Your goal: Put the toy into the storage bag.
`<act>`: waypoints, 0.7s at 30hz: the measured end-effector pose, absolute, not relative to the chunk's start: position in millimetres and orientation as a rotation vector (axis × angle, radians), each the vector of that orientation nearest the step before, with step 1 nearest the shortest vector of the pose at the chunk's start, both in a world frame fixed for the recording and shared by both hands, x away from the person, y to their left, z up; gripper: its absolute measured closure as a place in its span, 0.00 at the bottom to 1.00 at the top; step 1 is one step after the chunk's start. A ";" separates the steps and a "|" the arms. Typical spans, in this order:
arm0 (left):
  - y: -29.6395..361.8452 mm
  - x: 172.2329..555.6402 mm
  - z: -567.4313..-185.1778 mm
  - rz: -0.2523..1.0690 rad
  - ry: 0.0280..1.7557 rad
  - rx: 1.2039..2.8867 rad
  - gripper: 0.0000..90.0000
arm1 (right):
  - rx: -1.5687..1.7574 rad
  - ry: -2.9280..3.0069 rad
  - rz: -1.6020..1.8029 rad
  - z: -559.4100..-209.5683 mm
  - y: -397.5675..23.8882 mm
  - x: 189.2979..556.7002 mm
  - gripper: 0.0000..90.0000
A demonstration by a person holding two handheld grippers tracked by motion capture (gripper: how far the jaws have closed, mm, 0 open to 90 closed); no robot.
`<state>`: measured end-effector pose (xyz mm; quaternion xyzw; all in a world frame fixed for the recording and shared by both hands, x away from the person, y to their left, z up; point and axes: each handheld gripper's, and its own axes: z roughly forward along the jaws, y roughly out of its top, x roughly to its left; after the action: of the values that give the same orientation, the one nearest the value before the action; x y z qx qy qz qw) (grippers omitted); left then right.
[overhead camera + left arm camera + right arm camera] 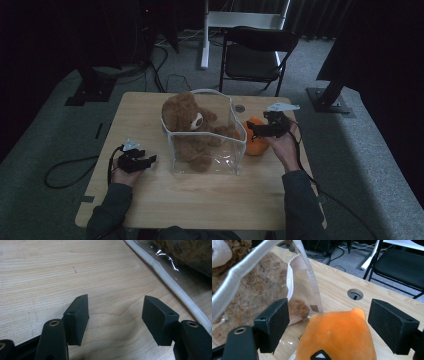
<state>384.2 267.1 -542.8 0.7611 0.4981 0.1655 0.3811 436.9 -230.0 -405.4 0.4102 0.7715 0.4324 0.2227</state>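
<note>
The right gripper (255,131) hovers near the tabletop's (200,200) right edge, toward its far side. Its jaws stand apart. In the right gripper view the orange plush (337,340) sits between the jaws and low in the gap. The plush lies closer to the left jaw than to the right one. Neither pad presses on it; a gap shows on each side. In the high view the plush (256,142) rests on the tabletop, just beside the right wall of the clear bag (235,160). The gripper is above and slightly right of it.

The bag stands upright near the tabletop's centre, toward the far edge. A white trim runs along its rim. The teddy bear (187,120) sits inside the bag, leaning against its left wall. Its fur shows through the clear wall in the right gripper view (262,290).

The left gripper (147,161) rests low over the tabletop near the left edge, just left of the bag. Its jaws stand apart with bare wood between them. The bag's white bottom seam (175,287) runs past the right jaw, not touching it.
</note>
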 end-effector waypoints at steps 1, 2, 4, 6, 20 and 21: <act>267.1 384.2 -542.8 0.422 1.271 1.943 0.43 | 1.136 2.130 1.190 -407.2 -230.4 437.3 0.17; 267.1 384.2 -542.8 0.423 1.271 1.943 0.43 | 1.141 2.131 1.187 -408.1 -230.6 437.2 0.17; 267.1 384.2 -542.8 0.423 1.271 1.943 0.43 | 1.151 2.130 1.181 -411.0 -231.4 437.8 0.16; 267.2 384.3 -542.8 0.422 1.271 1.943 0.43 | 1.159 2.133 1.180 -413.5 -232.3 438.1 0.16; 267.3 384.3 -542.8 0.421 1.272 1.941 0.43 | 1.214 2.134 1.126 -432.2 -236.6 440.6 0.14; 267.3 384.3 -542.8 0.421 1.272 1.941 0.43 | 1.218 2.135 1.126 -433.3 -237.2 440.7 0.14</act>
<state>384.3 267.3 -542.8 0.7606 0.4985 0.1651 0.3816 440.7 -237.2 -433.3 0.4398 0.7709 0.4064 0.2171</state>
